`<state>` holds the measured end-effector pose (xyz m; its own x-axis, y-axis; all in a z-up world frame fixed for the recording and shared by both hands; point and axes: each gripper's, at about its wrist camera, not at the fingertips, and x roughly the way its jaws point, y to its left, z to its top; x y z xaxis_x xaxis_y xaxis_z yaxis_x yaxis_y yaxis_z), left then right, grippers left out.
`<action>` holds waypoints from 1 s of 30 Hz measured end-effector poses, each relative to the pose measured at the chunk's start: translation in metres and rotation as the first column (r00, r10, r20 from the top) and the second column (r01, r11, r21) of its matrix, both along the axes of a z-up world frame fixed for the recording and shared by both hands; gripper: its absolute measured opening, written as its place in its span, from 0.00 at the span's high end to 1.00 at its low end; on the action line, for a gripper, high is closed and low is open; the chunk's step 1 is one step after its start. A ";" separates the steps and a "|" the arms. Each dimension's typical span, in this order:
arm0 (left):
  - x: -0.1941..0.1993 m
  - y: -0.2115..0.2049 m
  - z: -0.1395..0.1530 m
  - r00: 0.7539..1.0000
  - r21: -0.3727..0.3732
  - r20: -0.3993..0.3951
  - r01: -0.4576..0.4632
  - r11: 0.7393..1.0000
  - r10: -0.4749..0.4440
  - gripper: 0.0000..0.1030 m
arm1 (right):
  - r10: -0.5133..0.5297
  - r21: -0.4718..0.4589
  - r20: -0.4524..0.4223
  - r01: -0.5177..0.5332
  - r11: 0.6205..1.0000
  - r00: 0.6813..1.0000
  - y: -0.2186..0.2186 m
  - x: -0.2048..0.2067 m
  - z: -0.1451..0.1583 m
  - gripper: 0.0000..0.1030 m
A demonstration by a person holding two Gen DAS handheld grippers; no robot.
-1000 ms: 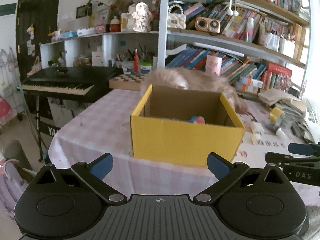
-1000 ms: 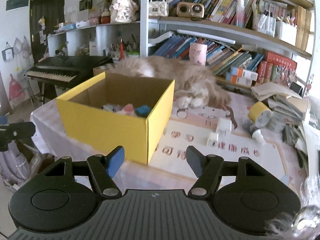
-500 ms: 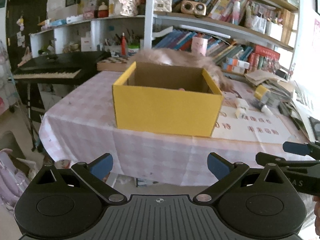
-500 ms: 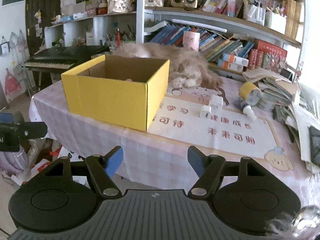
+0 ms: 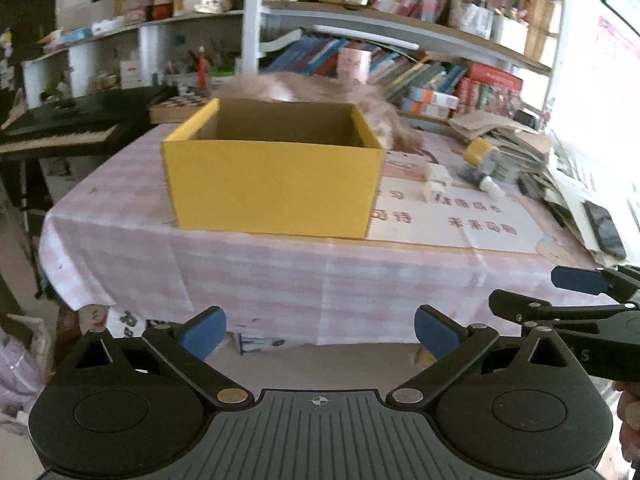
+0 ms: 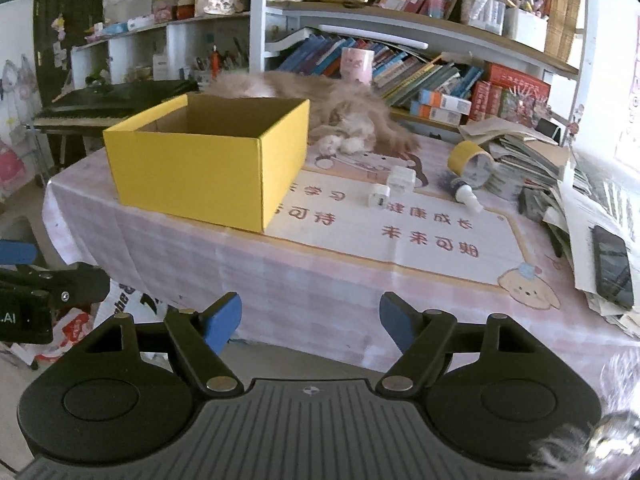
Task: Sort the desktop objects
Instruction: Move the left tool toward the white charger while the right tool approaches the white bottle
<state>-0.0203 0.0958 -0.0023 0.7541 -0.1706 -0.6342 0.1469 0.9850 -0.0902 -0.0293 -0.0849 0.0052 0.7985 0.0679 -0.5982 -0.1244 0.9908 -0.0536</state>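
Both cameras sit just behind their own fingers, off the near edge of the worktop (image 5: 320,280), looking slightly down and across it toward the bookshelf (image 6: 420,40). The left view faces the yellow box (image 5: 272,188) squarely; the right view sees that box (image 6: 192,176) obliquely, from further right.

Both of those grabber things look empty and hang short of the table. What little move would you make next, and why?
Probably bring the right hand-held gripper forward over the table edge toward the small white blocks beside the yellow box. Its jaws are opening with nothing between them, and those blocks lie loose on the mat on its side, nearest the box they likely belong in.
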 end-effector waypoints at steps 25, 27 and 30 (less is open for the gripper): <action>0.056 -0.095 -0.009 0.982 0.003 -0.033 0.188 0.982 -0.187 0.01 | -0.183 0.010 -0.057 0.184 0.983 0.981 -0.087 0.026 -0.012 0.25; 0.063 -0.105 -0.011 0.980 0.003 -0.040 0.193 0.981 -0.193 0.01 | -0.190 0.011 -0.063 0.191 0.981 0.980 -0.097 0.031 -0.014 0.25; 0.074 -0.121 -0.014 0.978 0.008 -0.047 0.202 0.979 -0.201 0.01 | -0.198 0.012 -0.072 0.199 0.980 0.977 -0.111 0.041 -0.016 0.25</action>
<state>0.0542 -0.0251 -0.0158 0.6751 -0.3074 -0.6706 0.3382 0.9369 -0.0890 0.0118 -0.1957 -0.0109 0.7530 -0.0764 -0.6536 0.0724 0.9968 -0.0330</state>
